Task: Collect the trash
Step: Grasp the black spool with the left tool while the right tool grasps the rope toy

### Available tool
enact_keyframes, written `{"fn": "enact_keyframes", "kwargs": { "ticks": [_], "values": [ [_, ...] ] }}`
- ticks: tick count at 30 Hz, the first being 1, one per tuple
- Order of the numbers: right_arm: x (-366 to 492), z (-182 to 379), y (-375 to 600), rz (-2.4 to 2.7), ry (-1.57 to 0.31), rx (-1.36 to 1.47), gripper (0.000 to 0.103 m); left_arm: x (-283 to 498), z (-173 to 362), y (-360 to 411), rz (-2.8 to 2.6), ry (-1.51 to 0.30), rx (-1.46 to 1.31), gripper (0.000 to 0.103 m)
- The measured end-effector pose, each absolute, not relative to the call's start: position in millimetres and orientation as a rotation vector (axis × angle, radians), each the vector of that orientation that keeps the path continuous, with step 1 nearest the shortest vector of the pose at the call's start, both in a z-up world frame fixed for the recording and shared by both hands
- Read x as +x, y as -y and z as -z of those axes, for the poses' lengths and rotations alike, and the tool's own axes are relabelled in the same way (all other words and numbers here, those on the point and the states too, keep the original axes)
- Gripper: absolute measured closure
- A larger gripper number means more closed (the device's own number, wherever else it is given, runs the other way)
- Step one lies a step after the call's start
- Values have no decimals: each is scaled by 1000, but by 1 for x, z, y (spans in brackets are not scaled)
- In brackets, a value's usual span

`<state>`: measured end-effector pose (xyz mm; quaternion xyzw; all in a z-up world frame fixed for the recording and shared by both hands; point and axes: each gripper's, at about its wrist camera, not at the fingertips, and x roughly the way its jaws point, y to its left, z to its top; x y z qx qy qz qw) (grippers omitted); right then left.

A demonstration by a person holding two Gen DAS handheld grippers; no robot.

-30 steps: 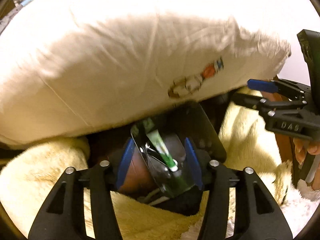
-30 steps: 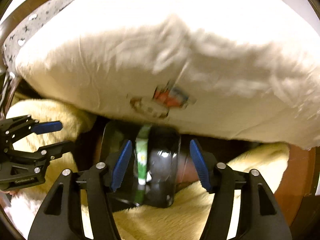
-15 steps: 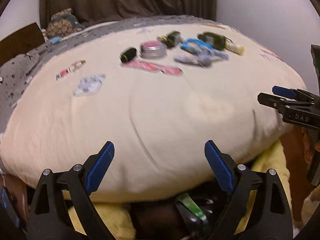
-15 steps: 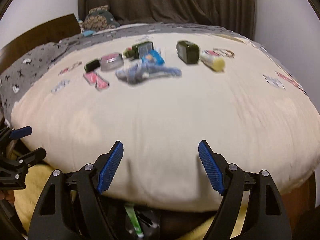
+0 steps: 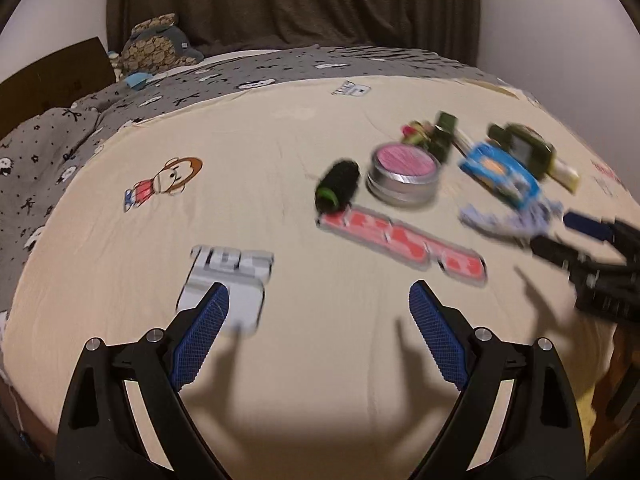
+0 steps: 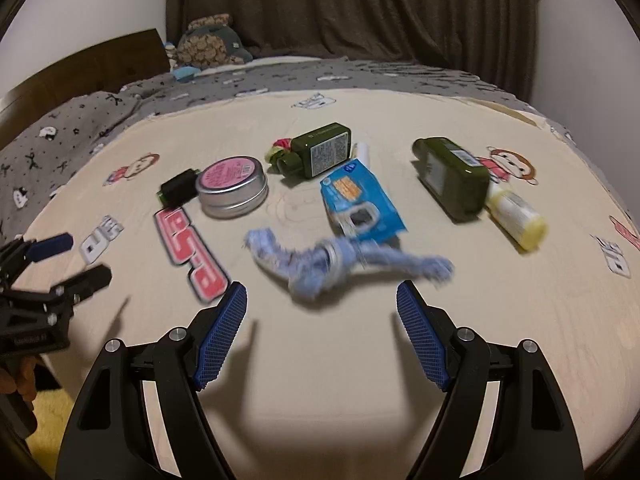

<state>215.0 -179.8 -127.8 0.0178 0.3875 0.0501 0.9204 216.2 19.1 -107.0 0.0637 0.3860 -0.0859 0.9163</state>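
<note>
cream bedsheet and its litter now fill both views instead of the bag down by the bed, both the left tool and right tool spread empty, crumpled blue wrapper nearest the right tool

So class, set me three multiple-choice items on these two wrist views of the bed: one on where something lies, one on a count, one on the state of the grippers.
1. Where does the pink-lidded round tin lie?
A. right beside the small black cylinder
B. on the grey pillow
C. in a gripper

2. How many dark green bottles lie on the cream sheet?
A. one
B. two
C. four

3. How do the left gripper and the right gripper stand?
A. both shut
B. one grips the blue packet
C. both open, holding nothing

Key: 1 A, the tin nearly touches the cylinder; 2 B, one mid-bed, one by the yellow tube; 3 C, fingers spread with only sheet between.
</note>
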Motion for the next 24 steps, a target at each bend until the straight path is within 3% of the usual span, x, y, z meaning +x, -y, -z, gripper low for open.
{"fn": "enact_keyframes", "kwargs": {
  "ticks": [3, 6, 8, 9, 11, 15, 24],
  "values": [
    [230, 134, 179, -96, -817, 42, 31, 244, 108, -14, 166, -803, 130, 18],
    [240, 138, 181, -97, -826, 48, 43, 271, 111, -7, 165, -813, 132, 22],
    [245, 141, 180, -99, -829, 48, 59, 287, 115, -4, 161, -826, 131, 31],
    [246, 142, 180, -101, -829, 47, 63, 296, 118, -2, 166, -838, 126, 33],
    [248, 142, 181, -101, -825, 39, 72, 309, 124, 1, 178, -864, 112, 47],
    [242, 141, 183, -114, -817, 28, 76, 315, 128, 5, 214, -883, 96, 73],
    [194, 117, 195, -143, -758, 16, 78, 255, 111, 3, 222, -864, 107, 76]
  ]
}}
